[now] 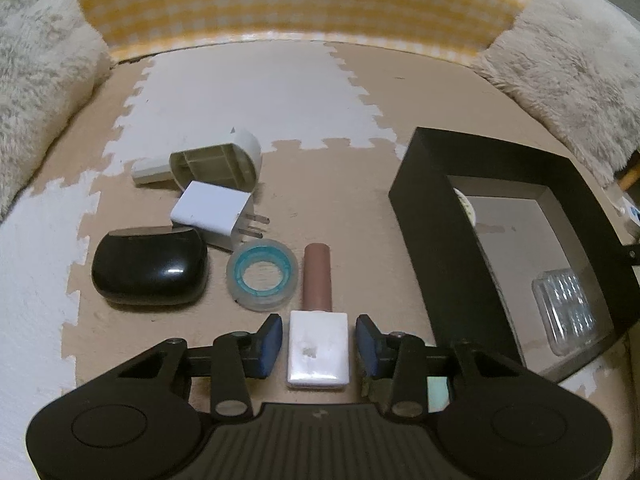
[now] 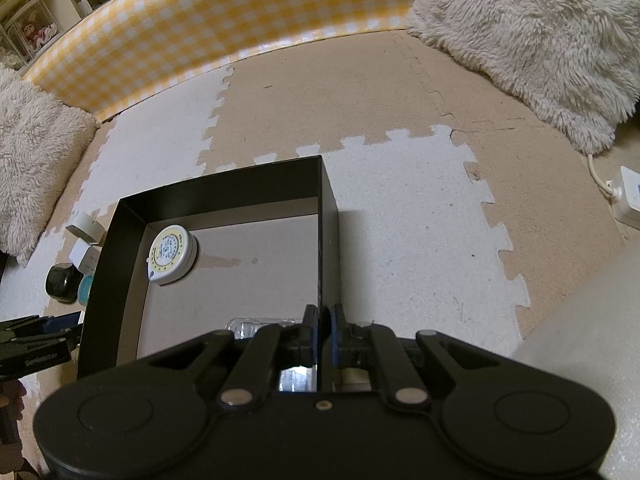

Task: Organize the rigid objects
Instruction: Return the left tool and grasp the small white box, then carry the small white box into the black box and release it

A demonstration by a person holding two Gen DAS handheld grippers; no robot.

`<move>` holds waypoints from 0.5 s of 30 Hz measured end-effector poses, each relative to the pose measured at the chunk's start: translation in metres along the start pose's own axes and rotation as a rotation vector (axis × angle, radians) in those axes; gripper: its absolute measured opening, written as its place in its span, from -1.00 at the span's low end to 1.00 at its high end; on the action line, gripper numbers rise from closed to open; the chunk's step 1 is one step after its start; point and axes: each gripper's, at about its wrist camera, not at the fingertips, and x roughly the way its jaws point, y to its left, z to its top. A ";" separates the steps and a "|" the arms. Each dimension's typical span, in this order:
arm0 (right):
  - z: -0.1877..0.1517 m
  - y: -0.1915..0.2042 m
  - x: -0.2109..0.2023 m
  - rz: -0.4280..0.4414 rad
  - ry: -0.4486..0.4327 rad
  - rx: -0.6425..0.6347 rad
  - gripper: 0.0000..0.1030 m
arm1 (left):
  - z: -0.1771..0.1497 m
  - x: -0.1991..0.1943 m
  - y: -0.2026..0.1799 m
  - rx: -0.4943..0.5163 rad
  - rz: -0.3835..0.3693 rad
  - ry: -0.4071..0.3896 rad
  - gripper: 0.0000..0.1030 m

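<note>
My left gripper (image 1: 319, 344) is open, its blue pads either side of a white bottle with a brown cap (image 1: 318, 348) lying on the mat, not touching it. Beyond lie a clear tape roll (image 1: 262, 276), a black case (image 1: 149, 266), a white plug adapter (image 1: 212, 212) and a beige holder (image 1: 216, 164). The black box (image 1: 440, 216) stands to the right. My right gripper (image 2: 324, 332) is shut on the box's right wall (image 2: 326, 240). Inside the box are a round tape measure (image 2: 172, 254) and a clear plastic case (image 1: 566, 308).
Fluffy cream cushions (image 1: 36, 80) (image 2: 532, 32) flank the foam mat. A yellow checked barrier (image 1: 288, 0) runs along the back. A white power strip (image 2: 628, 196) lies at the right edge. The left gripper shows at the left edge of the right wrist view (image 2: 36, 340).
</note>
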 end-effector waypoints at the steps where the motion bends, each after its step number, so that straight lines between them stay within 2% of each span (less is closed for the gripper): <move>1: 0.000 0.000 0.000 0.000 0.000 0.000 -0.86 | 0.000 0.001 0.000 -0.006 0.005 -0.007 -0.29; 8: 0.000 0.000 0.000 0.001 0.000 0.001 -0.86 | 0.001 0.000 -0.005 0.025 0.021 0.018 -0.36; 15: 0.000 0.000 0.000 0.001 0.000 0.001 -0.86 | 0.000 -0.014 0.001 -0.051 -0.010 -0.010 -0.36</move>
